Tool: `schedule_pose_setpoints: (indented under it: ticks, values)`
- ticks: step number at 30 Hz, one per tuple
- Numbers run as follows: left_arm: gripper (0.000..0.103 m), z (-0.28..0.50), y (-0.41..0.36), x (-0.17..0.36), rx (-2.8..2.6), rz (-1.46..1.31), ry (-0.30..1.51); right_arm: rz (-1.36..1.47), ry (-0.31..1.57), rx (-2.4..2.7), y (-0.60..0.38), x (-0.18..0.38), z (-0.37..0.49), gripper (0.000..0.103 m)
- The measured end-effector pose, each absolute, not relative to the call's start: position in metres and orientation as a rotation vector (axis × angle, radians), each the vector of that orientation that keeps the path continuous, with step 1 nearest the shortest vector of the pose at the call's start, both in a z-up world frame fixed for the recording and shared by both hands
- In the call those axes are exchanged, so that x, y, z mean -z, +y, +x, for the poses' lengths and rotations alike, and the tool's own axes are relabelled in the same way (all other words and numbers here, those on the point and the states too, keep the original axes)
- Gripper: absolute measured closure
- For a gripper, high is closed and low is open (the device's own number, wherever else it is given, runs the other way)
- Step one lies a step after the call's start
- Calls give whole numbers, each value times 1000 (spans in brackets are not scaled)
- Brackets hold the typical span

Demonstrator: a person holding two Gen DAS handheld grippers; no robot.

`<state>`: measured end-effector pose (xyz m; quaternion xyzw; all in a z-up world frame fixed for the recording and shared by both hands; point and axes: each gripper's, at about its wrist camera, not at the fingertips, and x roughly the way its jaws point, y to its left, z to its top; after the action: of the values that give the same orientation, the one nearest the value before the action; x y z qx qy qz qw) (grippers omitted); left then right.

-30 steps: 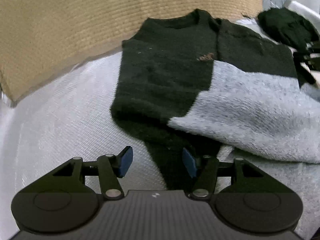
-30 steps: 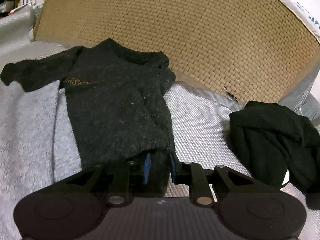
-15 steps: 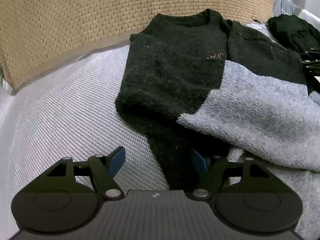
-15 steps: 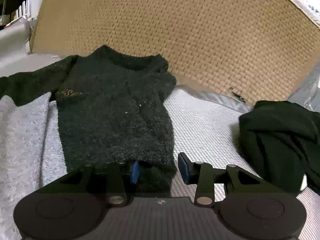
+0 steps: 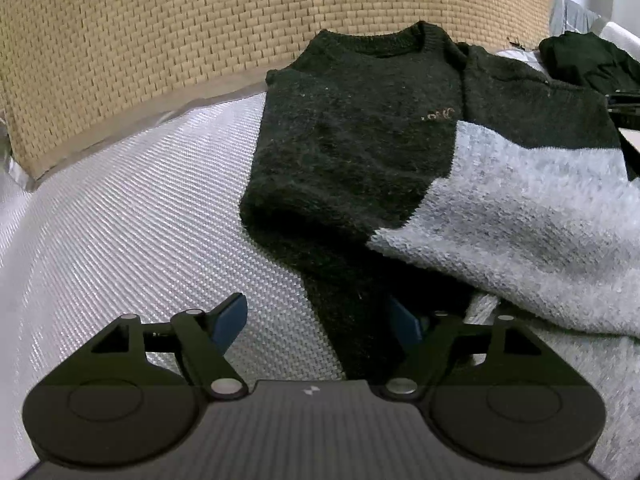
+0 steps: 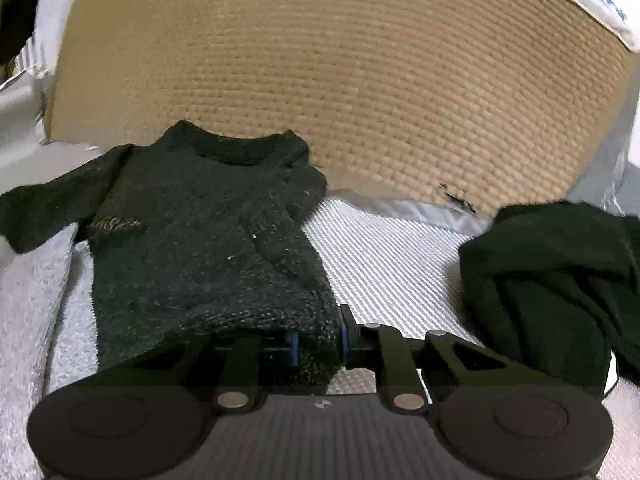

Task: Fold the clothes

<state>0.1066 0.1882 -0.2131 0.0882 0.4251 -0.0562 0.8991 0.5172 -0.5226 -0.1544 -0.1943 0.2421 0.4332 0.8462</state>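
Along the left of the quilted white surface (image 5: 120, 216), your left gripper (image 5: 316, 320) sits low with its jaws spread wide, holding nothing; the dark lower strip of the sweater (image 5: 352, 148) runs between the blue pads without being pinched. That black-and-grey knit sweater lies neck-up against the woven tan panel (image 5: 140, 40), its near left side turned in over the body and the grey sleeve (image 5: 532, 220) laid across the front. I judge the fold partway along: both sides look brought inward, yet the length is not doubled over and the hem end still trails toward you. Moving right, your right gripper (image 6: 318, 346) has its jaws closed down on the sweater's lower right corner, the knit bunched between the pads. Farther right, apart from the sweater, a second black garment (image 6: 560, 280) lies in a loose heap, not folded flat as far as you can see. No basket, bin or other container shows in either view, so nothing can be said of contents.
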Motion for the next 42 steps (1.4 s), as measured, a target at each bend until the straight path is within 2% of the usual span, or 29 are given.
schedule_pose_setpoints:
  ticks: [4,6,11,13,14,19,23,33,42]
  values:
    - [24,107,187,213,116,207,870,-437,563,-911,-519,166,524,81]
    - [24,105,188,211,111,221,861,-415,564,-902,-525,166,522,60]
    - [25,100,197,205,90,195,842,-380,544,-879,-552,162,506,54]
    - [25,99,202,205,100,159,852,-344,532,-890,-568,162,501,49]
    - [25,99,203,205,101,150,854,-330,533,-896,-575,163,499,44]
    - [25,97,206,198,82,124,852,-364,522,-872,-590,183,495,42]
    - [25,95,201,195,91,151,854,-348,561,-819,-592,195,506,21]
    - [25,83,191,185,143,252,855,-428,523,-851,-597,211,505,17]
    - [24,47,208,150,105,291,794,-459,515,-843,-593,201,504,11]
